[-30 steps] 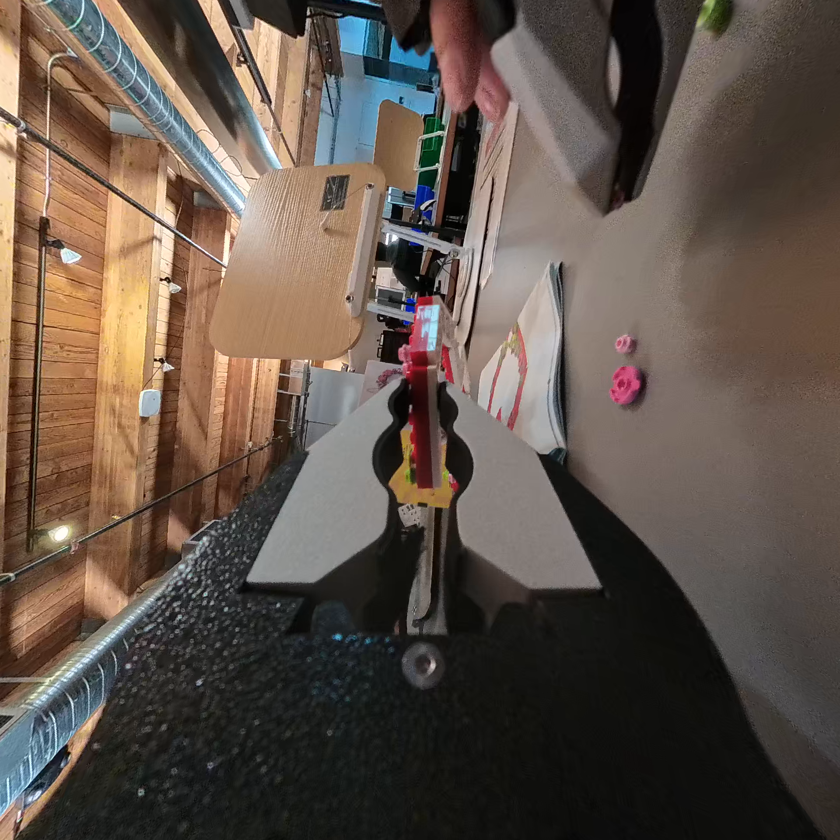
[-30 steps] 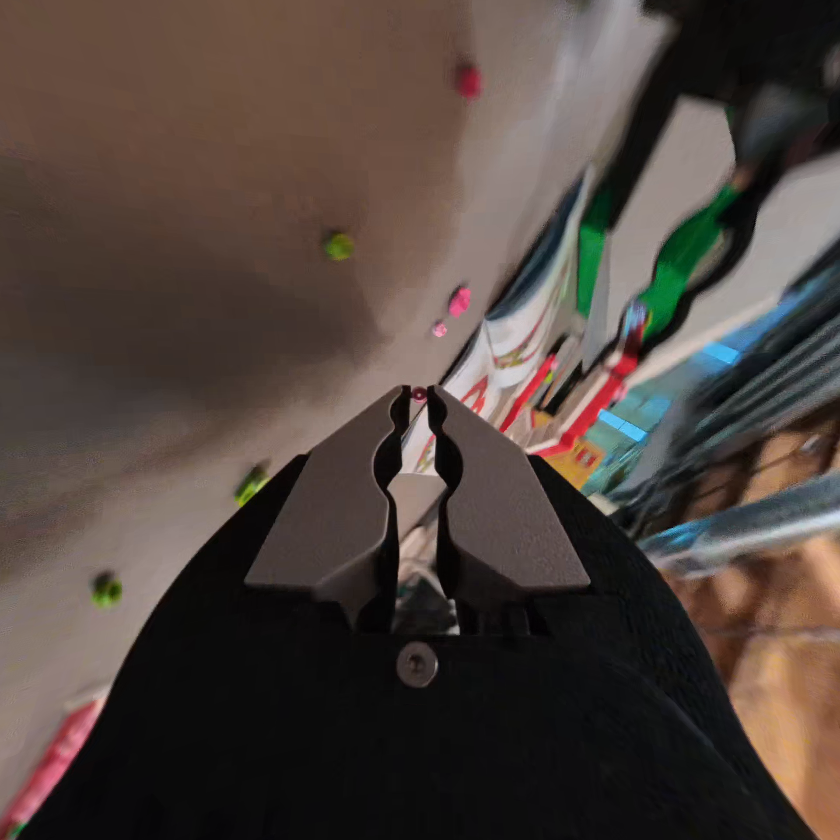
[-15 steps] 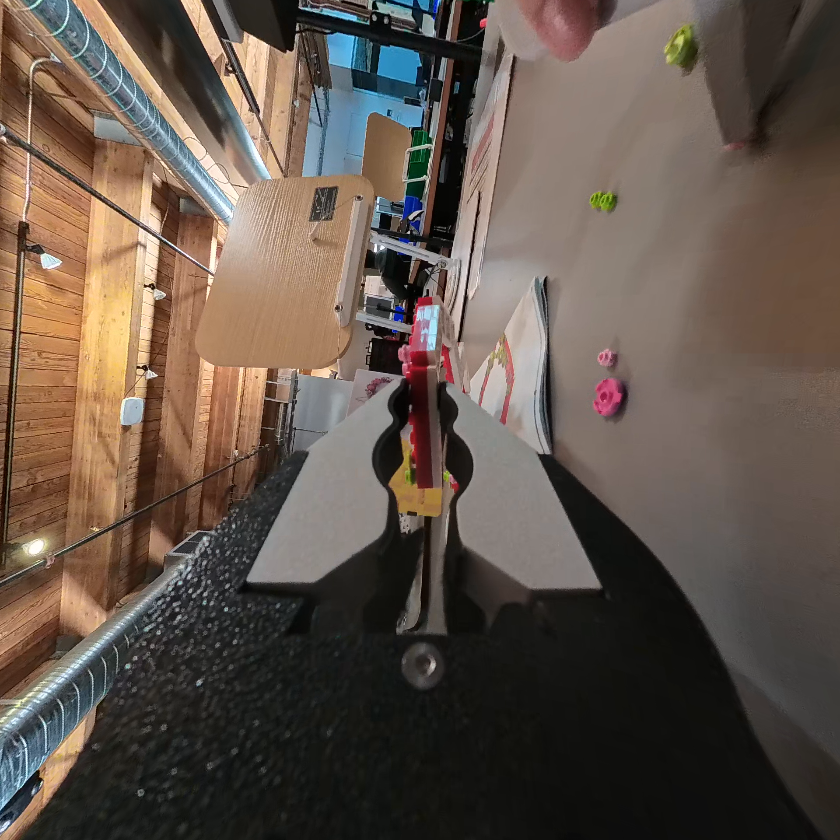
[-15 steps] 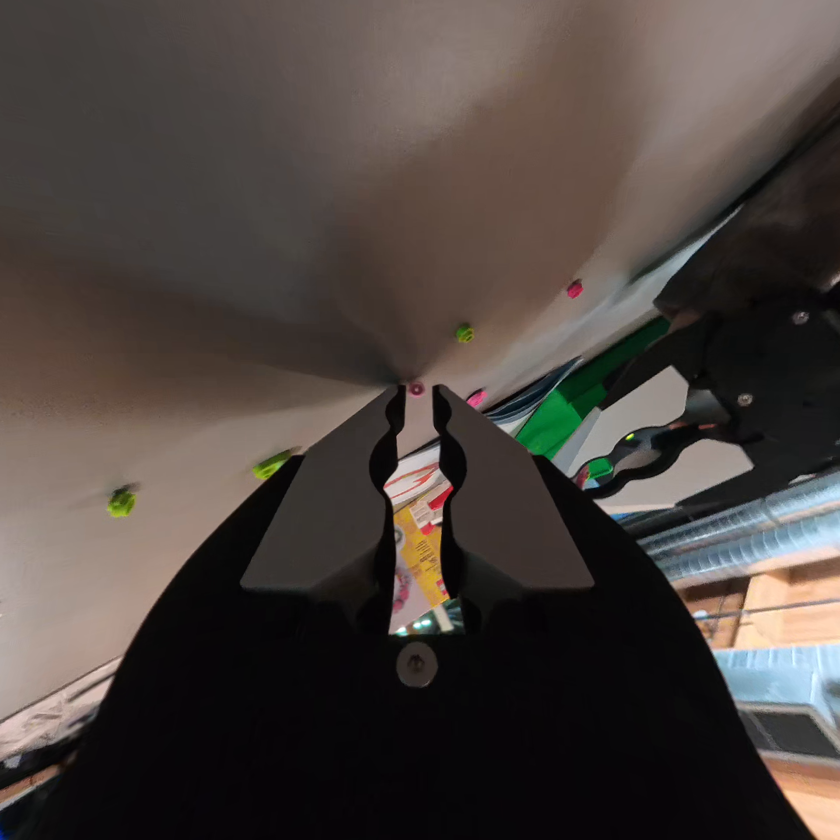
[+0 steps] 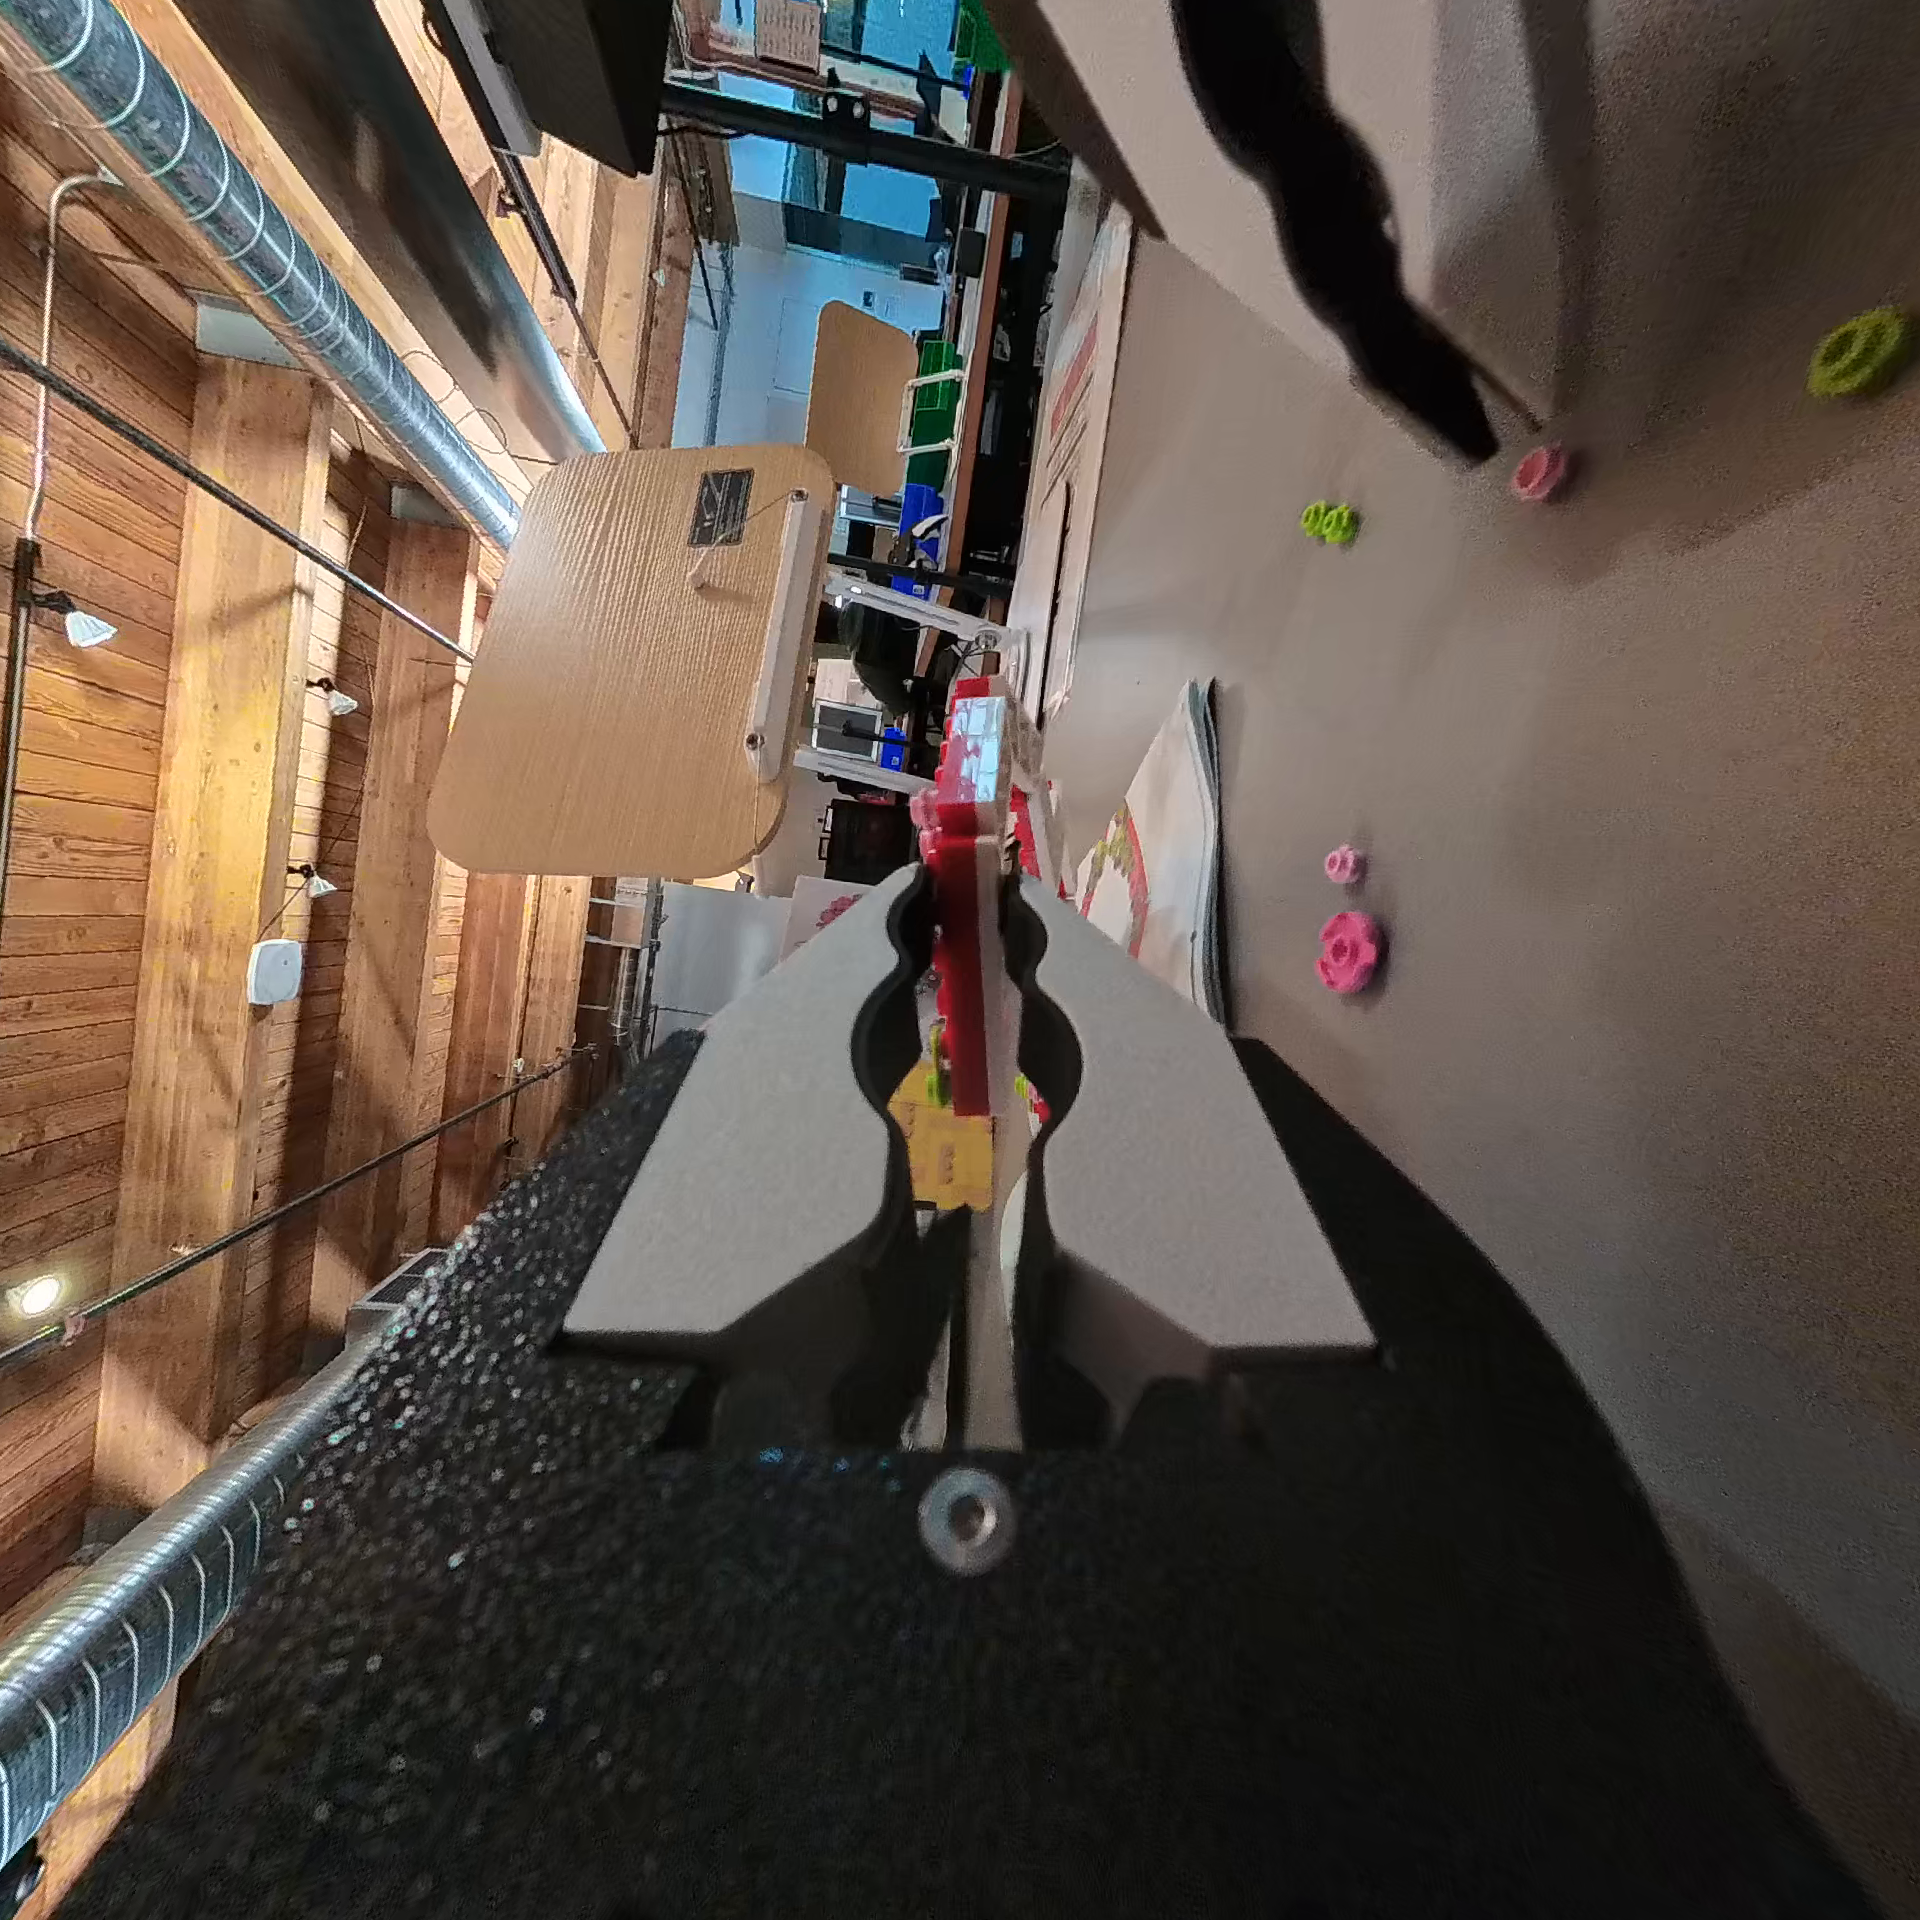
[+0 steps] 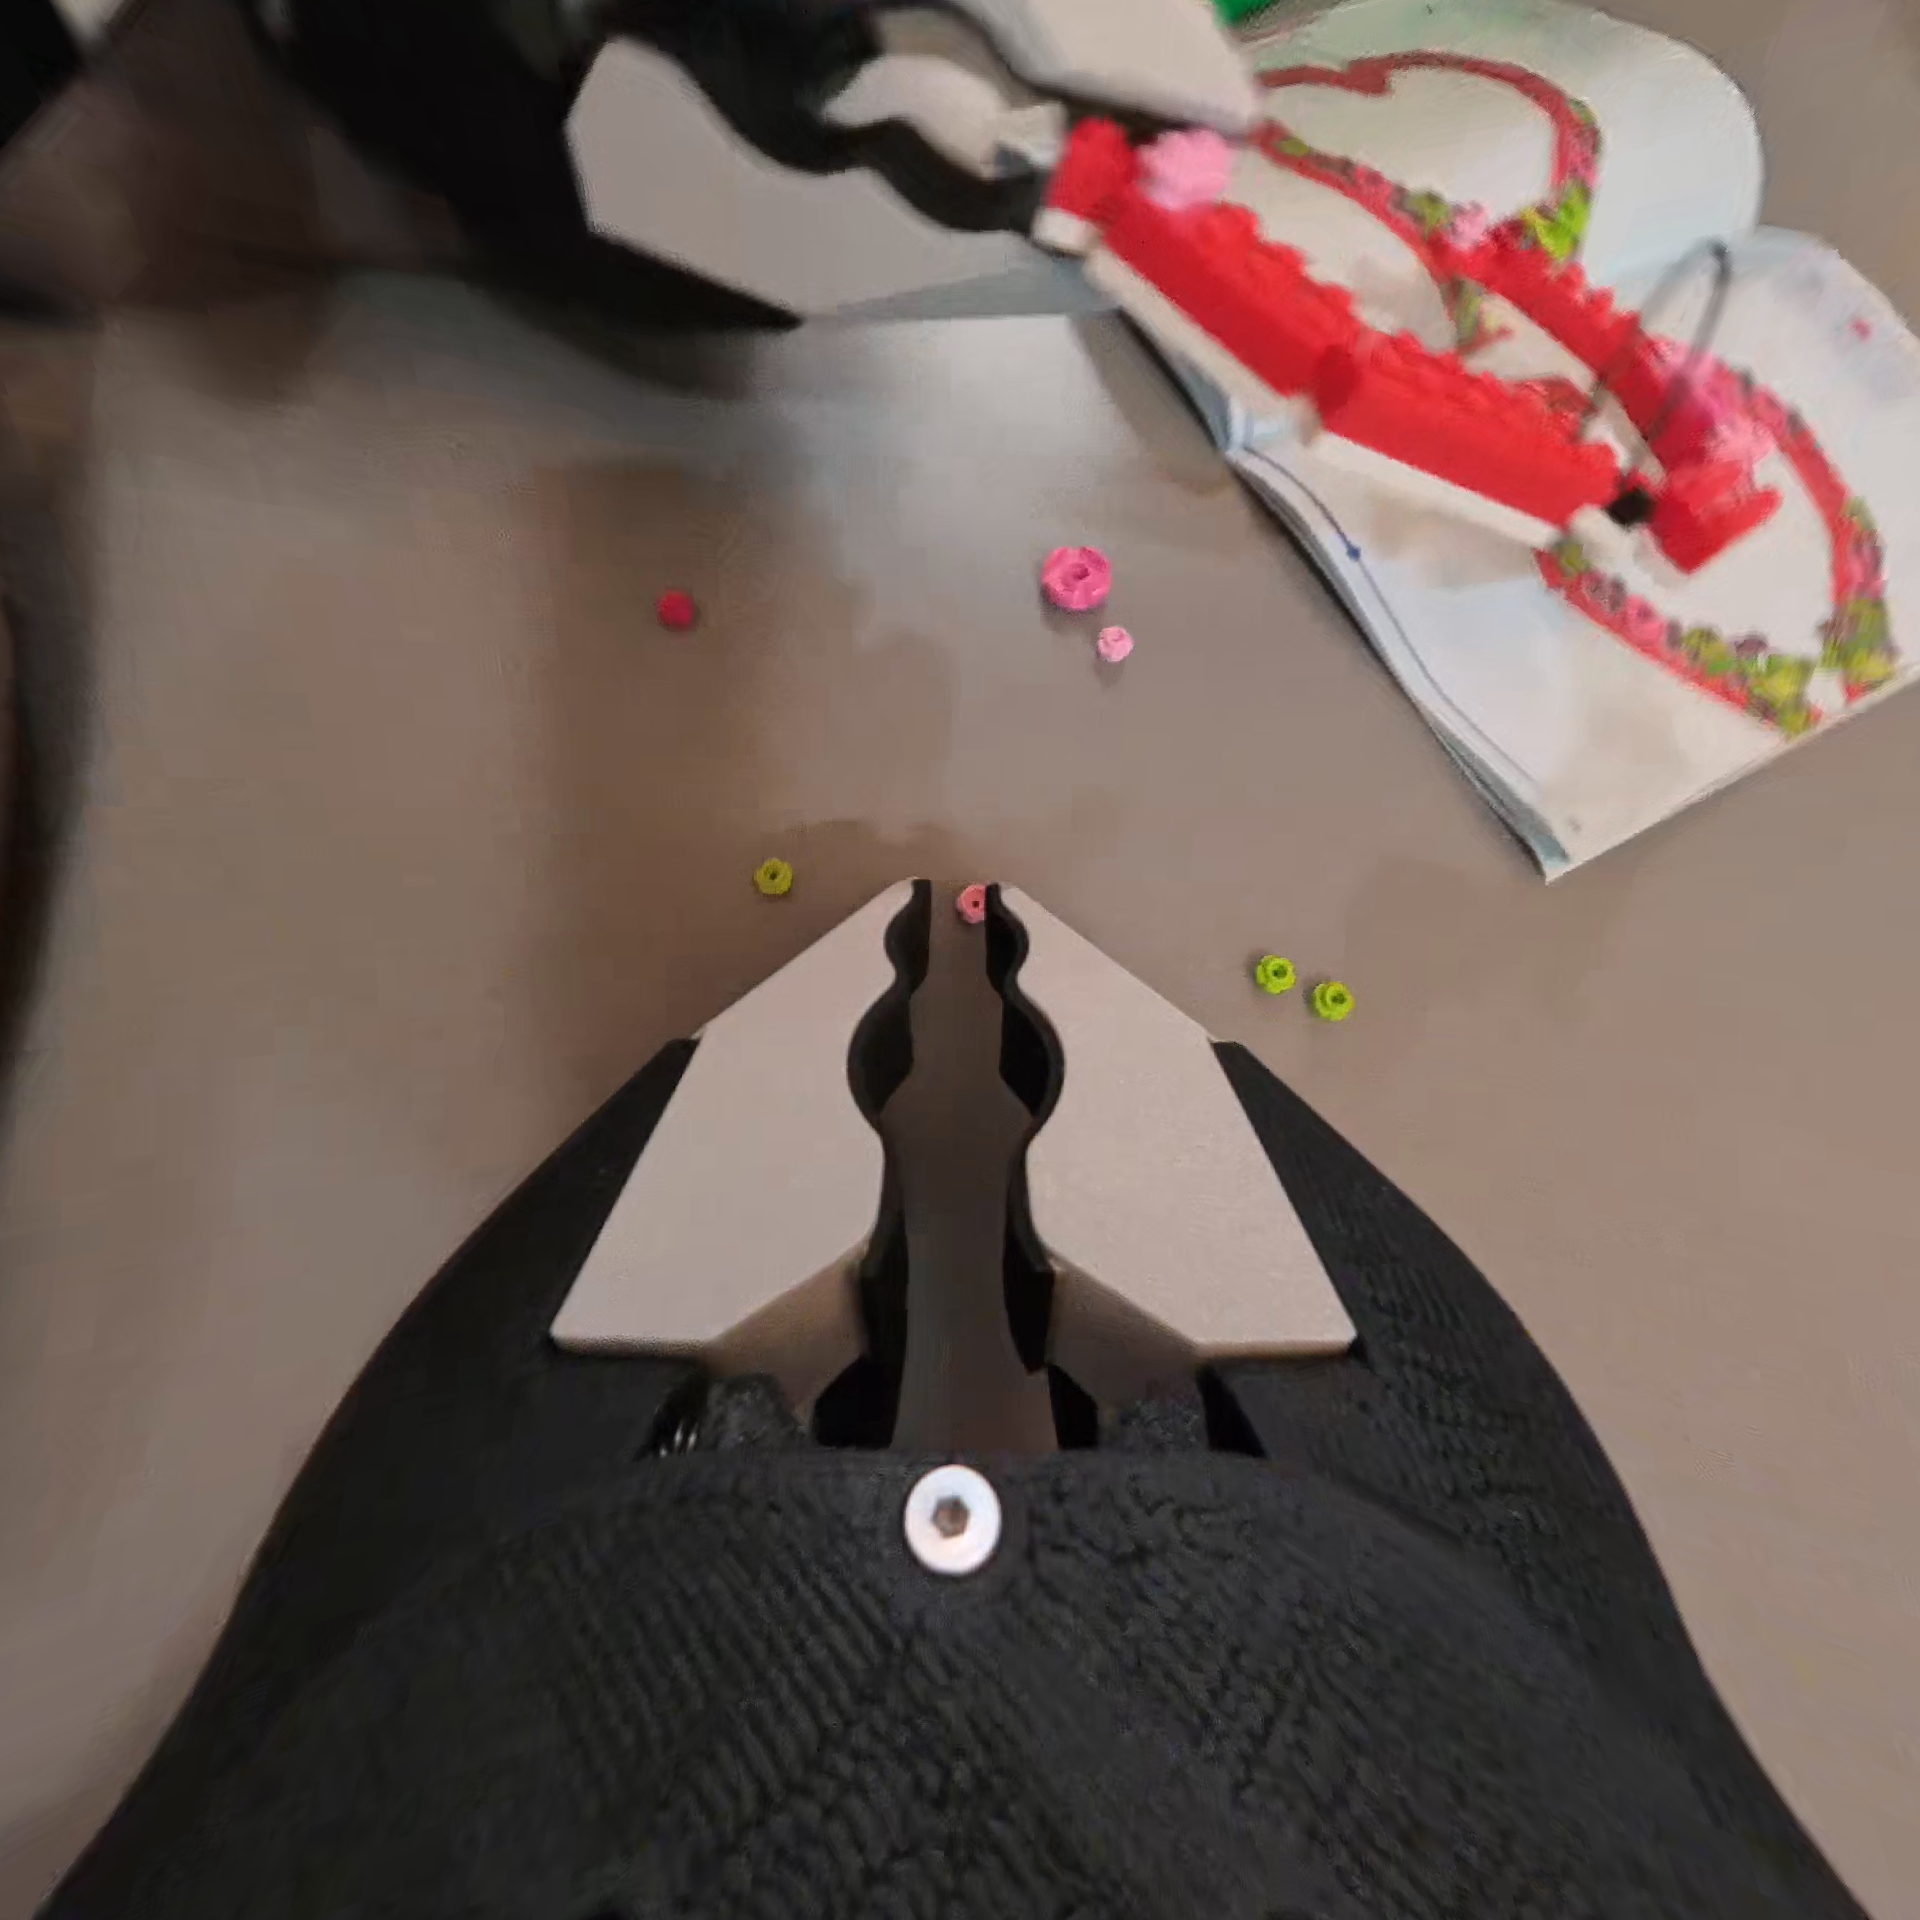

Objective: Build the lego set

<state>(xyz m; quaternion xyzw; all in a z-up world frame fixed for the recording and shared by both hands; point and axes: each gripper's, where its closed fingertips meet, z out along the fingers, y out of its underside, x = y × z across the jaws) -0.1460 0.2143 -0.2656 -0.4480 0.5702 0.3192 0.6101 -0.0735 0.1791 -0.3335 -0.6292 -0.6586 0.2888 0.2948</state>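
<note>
My left gripper (image 5: 961, 883) is shut on a red and white lego build (image 5: 966, 966), held edge-on above the table. In the right wrist view the left gripper (image 6: 1091, 166) holds this red heart-shaped build (image 6: 1351, 353) over the open instruction booklet (image 6: 1558, 707). My right gripper (image 6: 951, 894) points down at the grey table and is shut on a small pink round piece (image 6: 971, 902) at its tips. The left wrist view shows the right gripper (image 5: 1496, 442) at the upper right, with that piece (image 5: 1538, 473) at its tips, close to the table.
Loose pieces lie on the table (image 6: 416, 727): a pink flower (image 6: 1075, 577), a smaller pink stud (image 6: 1114, 643), a red stud (image 6: 675, 610), a lime stud (image 6: 773, 876) and two more lime studs (image 6: 1274, 974). A wooden chair (image 5: 623, 665) stands beyond the table. About 11 cm separates my left fingertips from my right.
My right gripper has swung round to point down at the table, with the small pink piece staying at its tips. My left gripper has kept its grip on the red build.
</note>
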